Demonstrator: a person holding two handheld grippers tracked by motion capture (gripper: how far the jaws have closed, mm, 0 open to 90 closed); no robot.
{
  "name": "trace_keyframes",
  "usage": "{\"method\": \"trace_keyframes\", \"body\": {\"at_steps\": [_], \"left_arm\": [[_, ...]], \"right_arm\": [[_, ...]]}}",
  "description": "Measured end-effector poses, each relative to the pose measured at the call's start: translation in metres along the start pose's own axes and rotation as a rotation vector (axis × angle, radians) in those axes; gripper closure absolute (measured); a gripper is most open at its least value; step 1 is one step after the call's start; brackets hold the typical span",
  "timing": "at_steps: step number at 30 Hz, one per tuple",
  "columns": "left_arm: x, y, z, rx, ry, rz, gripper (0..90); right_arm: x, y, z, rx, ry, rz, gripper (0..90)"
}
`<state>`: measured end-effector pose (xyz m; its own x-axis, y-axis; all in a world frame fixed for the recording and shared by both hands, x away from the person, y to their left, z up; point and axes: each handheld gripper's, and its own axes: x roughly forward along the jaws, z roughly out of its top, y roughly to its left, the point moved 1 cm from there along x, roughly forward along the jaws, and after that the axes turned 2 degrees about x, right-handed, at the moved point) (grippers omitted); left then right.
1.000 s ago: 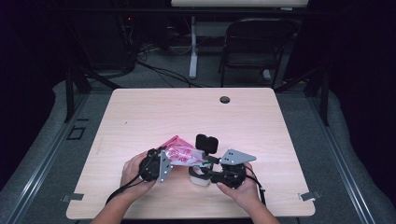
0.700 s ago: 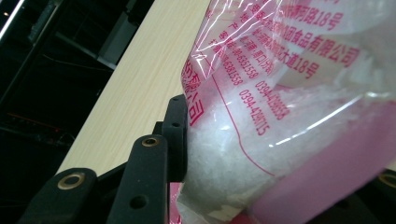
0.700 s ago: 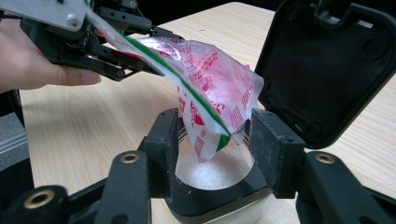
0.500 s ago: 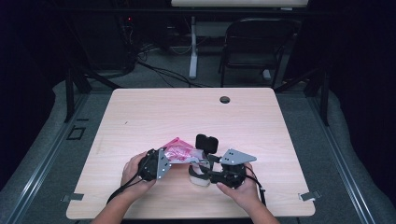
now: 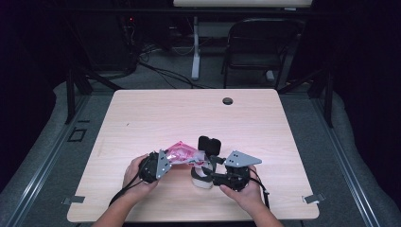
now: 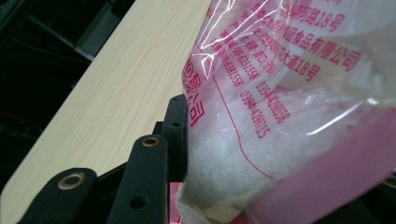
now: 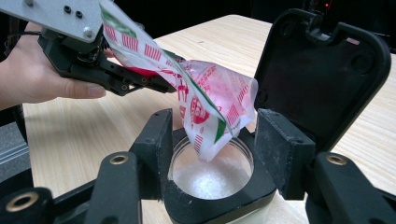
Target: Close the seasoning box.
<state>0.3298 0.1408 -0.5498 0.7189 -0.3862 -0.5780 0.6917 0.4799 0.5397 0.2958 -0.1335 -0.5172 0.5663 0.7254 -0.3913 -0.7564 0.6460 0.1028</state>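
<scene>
Pouring white grains from the bag (image 7: 205, 107) into the jar (image 7: 211, 207), to judge by the frames.

Find the bag at lower centre of the high view, tilted, with its open corner dipping into the jar mouth. Find the jar right under that corner, near the table's (image 5: 156, 113) front edge, partly filled, with its lid (image 7: 322, 70) flipped up behind.

Note the left gripper (image 5: 176, 160), clamped on the bag's upper end, one jaw pressed flat on the plastic at lower left of the left gripper view (the other jaw hidden behind the bag).

Note the right gripper (image 7: 212, 154), jaws on either side of the jar's black collar and seemingly touching it, yet having just been opening with the jar between them (a loosening hold, by the look of it).

To do this well:
- Firm up on the collar before tipping further; a loose jar probably slides or tips under the falling grains.
- Hold the bag corner inside the rim, not above it, so nothing scatters on the wood.
- Raise the clamped end slowly and let the grains run down the crease (a sudden lift likely dumps a clump over the edge).
- Steer the bag clear of the upright lid; a nudge there could knock it shut on the plastic.
- Watch the level and ease off before reaching the collar.
</scene>
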Motion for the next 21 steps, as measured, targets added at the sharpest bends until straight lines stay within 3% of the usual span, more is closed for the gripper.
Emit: {"method": "trace_keyframes", "body": {"at_steps": [7, 21], "left_arm": [[0.0024, 0.0020, -0.0023, -0.045, -0.007, -0.034, 68.2], [0.0082, 0.0100, -0.0101, -0.183, -0.026, -0.128, 68.7]], "right_arm": [[0.0008, -0.0018, -0.0015, 0.015, -0.006, -0.005, 47.2], [-0.0013, -0.0057, -0.0019, 0.036, -0.021, -0.020, 47.5]]}}
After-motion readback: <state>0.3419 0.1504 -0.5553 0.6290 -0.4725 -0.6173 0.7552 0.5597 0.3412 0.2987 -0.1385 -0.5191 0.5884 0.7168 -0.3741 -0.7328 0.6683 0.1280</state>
